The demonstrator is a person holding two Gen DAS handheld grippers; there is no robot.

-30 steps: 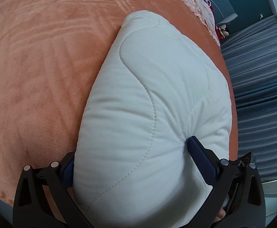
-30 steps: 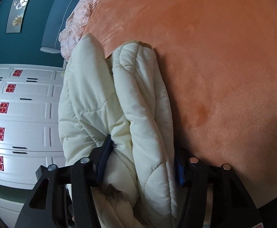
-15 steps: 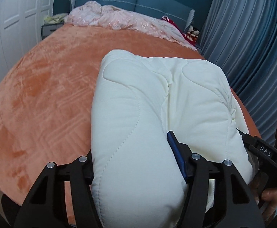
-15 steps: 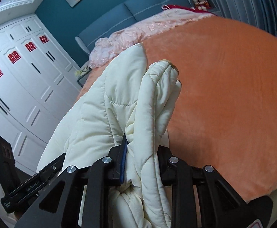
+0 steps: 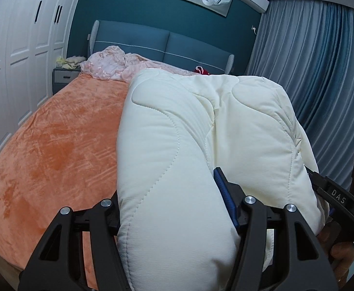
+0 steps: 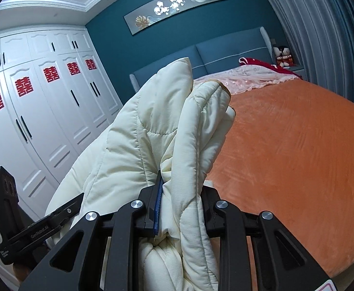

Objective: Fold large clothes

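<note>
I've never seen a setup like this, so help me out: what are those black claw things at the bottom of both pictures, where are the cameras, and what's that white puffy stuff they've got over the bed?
No robot here: a person carries a two-finger hand-held gripper in each hand, each with a fisheye camera looking forward along its fingers. One picture is from the left hand-held gripper, the other from the right hand-held gripper; each also glimpses the other at its edge. Both are clamped on a cream quilted garment, thick and padded, bunched between the jaws. It looks held up above the bed's orange blanket. A pink lacy cover lies crumpled by the blue headboard. White wardrobes and grey-blue curtains flank the bed.
</note>
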